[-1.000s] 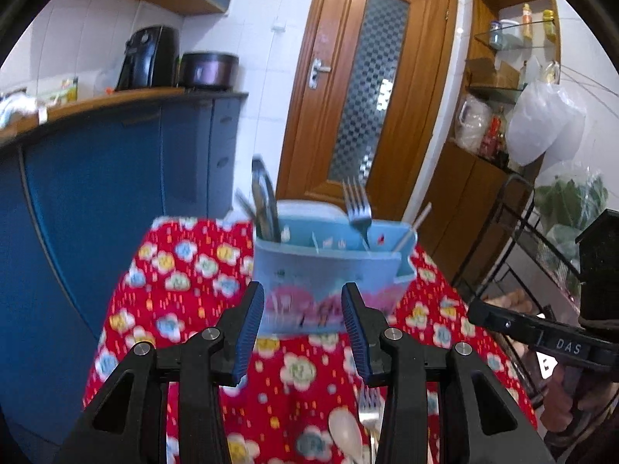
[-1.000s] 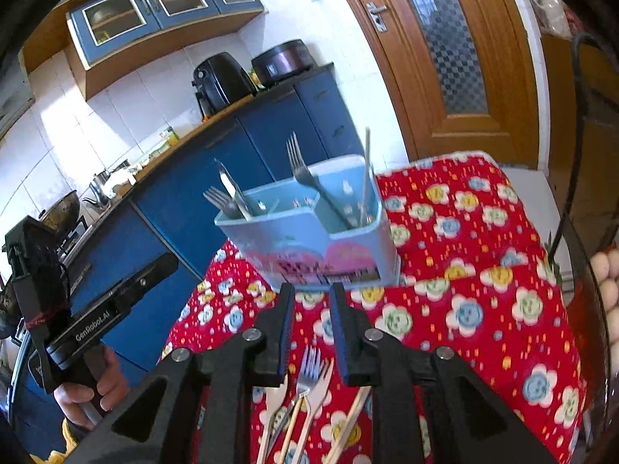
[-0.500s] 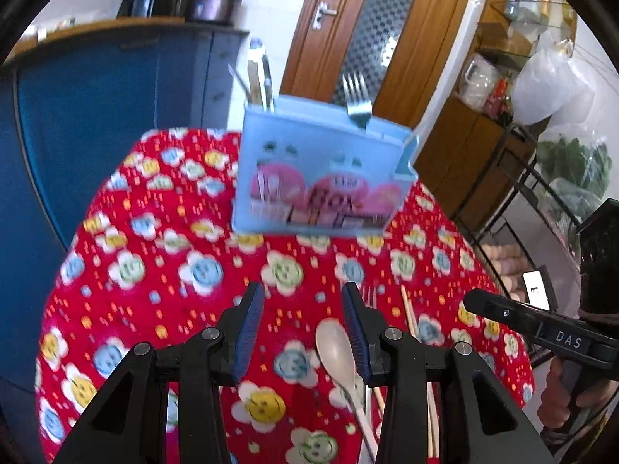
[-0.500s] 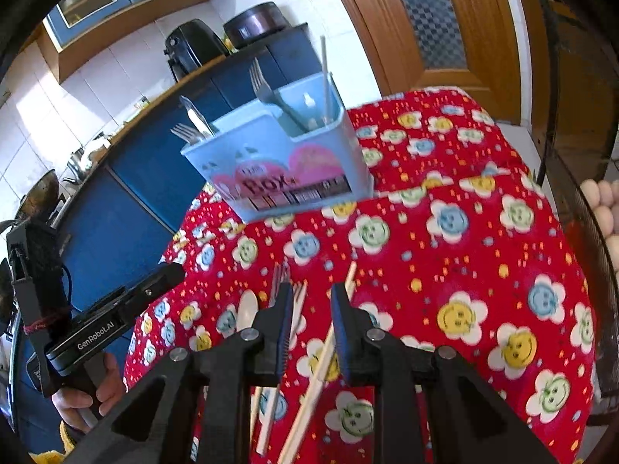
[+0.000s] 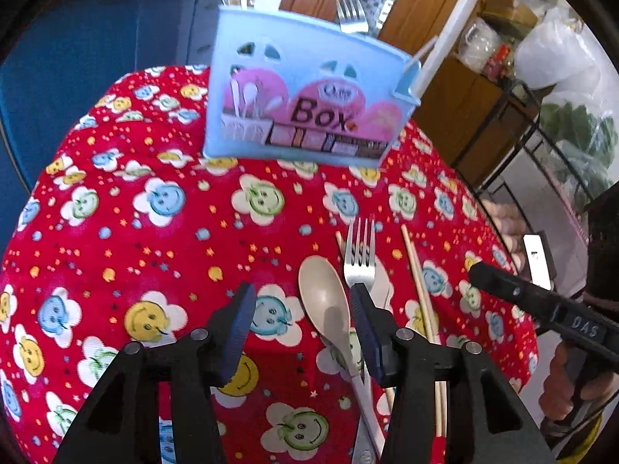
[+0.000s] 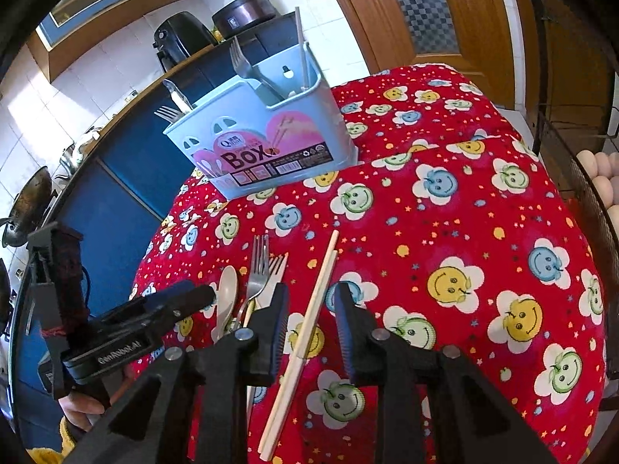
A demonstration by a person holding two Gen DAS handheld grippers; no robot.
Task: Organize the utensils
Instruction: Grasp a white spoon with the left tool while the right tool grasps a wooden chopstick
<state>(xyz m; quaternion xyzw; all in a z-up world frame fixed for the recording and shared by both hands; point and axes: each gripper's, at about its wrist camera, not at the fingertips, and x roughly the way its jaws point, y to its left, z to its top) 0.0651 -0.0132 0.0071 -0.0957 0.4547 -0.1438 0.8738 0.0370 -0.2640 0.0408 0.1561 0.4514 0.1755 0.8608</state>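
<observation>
Utensils split between two spots: some standing in the light blue plastic holder [image 6: 267,143] with "Box" printed on its pink label, rest lying loose on the bench [image 6: 483,232] under a red cloth with smiley-face flowers.

Holder sitting upright near the far edge of the bench, divided into compartments. Right end: a steel fork [image 6: 247,67] leaning tines-up plus one thin pale stick [image 6: 301,46], maybe a chopstick or straw, can't tell which. Left end: another fork [image 6: 168,113] and what looks like a knife blade [image 6: 176,96] poking out. Can't make out anything deeper inside.

Loose pile near the front: beige spoon [image 5: 325,297] bowl-up, steel fork [image 5: 360,255] right beside it with tines pointing toward the holder, a paler fork [image 6: 276,266] partly tucked under that one, and a pair of wooden chopsticks [image 6: 313,309] lying a little apart to the right.

Left claw [image 5: 301,309] roughly half open and opening wider, hovering low over the spoon, spoon bowl sitting between the fingers but not pinched. Right claw [image 6: 307,313] only a narrow gap, also opening, straddling the chopsticks with nothing gripped. Each claw's black handle visible in the other's camera, a hand wrapped round it.
</observation>
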